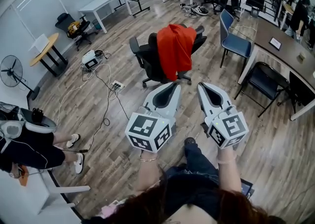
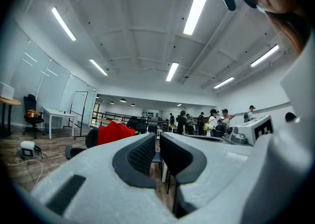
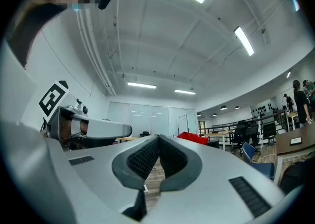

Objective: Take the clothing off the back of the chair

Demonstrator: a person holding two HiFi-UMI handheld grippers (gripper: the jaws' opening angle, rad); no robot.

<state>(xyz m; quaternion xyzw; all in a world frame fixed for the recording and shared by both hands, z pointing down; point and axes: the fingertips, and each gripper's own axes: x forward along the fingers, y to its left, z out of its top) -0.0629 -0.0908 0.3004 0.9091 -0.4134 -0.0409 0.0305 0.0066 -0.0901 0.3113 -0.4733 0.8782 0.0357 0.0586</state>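
A red garment (image 1: 175, 48) hangs over the back of a black office chair (image 1: 150, 63) in the middle of the wooden floor. It shows small in the left gripper view (image 2: 114, 133) and in the right gripper view (image 3: 193, 138). My left gripper (image 1: 174, 85) and right gripper (image 1: 201, 86) are held side by side short of the chair, pointing at it. Both are shut with nothing between the jaws. The left gripper (image 2: 156, 137) and right gripper (image 3: 158, 138) tips meet in their own views.
A blue chair (image 1: 233, 37) and a black chair (image 1: 266, 81) stand to the right by a long desk (image 1: 280, 46). Cables and a power strip (image 1: 116, 85) lie on the floor to the left. A seated person's legs (image 1: 34, 149) are at the left edge. A fan (image 1: 12, 72) stands at far left.
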